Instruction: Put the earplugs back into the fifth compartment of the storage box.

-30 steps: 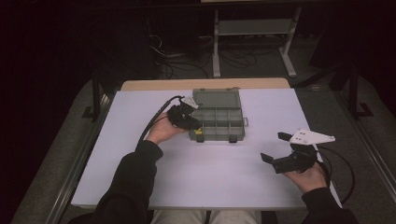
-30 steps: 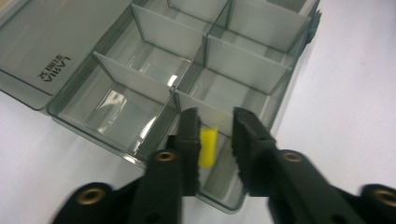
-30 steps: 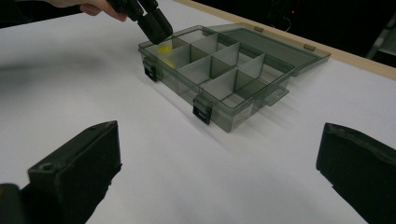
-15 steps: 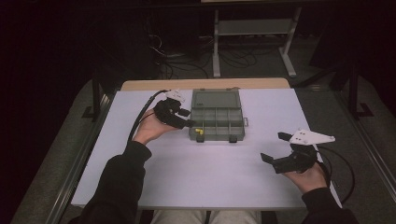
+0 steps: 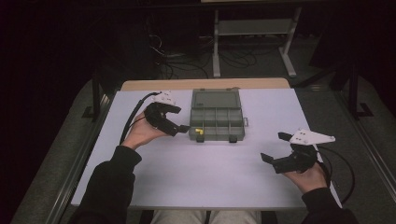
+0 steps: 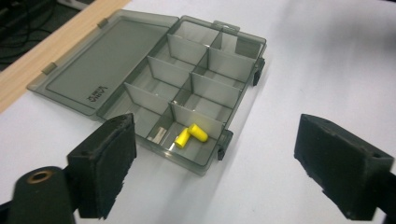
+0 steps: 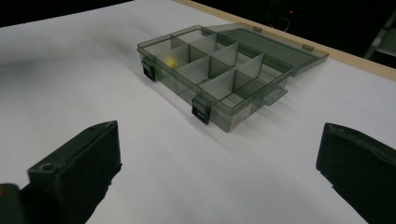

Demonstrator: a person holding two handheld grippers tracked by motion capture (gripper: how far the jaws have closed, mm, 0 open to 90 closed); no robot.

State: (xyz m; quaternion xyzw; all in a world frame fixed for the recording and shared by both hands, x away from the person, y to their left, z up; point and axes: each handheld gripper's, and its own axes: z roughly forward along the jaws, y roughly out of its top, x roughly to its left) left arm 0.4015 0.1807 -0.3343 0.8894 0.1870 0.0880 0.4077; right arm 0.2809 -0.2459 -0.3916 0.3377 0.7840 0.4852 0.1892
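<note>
Right now my left gripper [image 5: 180, 122] hangs with its black jaws spread wide and nothing between them, just off the nine o'clock side of the smoky grey translucent plastic compartment box [image 5: 217, 122]. From the left gripper view, the box [image 6: 187, 105] lies straight ahead, its hinged lid [image 6: 105, 65] thrown flat open toward twelve o'clock, over the strip of pale wooden edge [image 5: 205, 84]. Two small yellow foam-looking cylinders [image 6: 191, 135] lie touching in the nearest corner cell, at about seven o'clock of the tray; beside them is something pale and flat that I cannot identify.

My right gripper [image 5: 275, 149] sits well apart, at roughly four o'clock from the box, jaws likewise gaping and empty, over the bare white tabletop [image 5: 210, 172]. Its view shows the box [image 7: 219, 77] front wall with two dark latches [image 7: 201, 112].

I judge the box light, stiff and rather slick, likely to skate on this smooth top if nudged from one side. The thin dividers look brittle, so I would pinch an outer wall or the lid's free edge instead. The yellow pieces seem soft and nearly weightless; a gentle squeeze across the middle of one should do, though they could roll or spring away.
</note>
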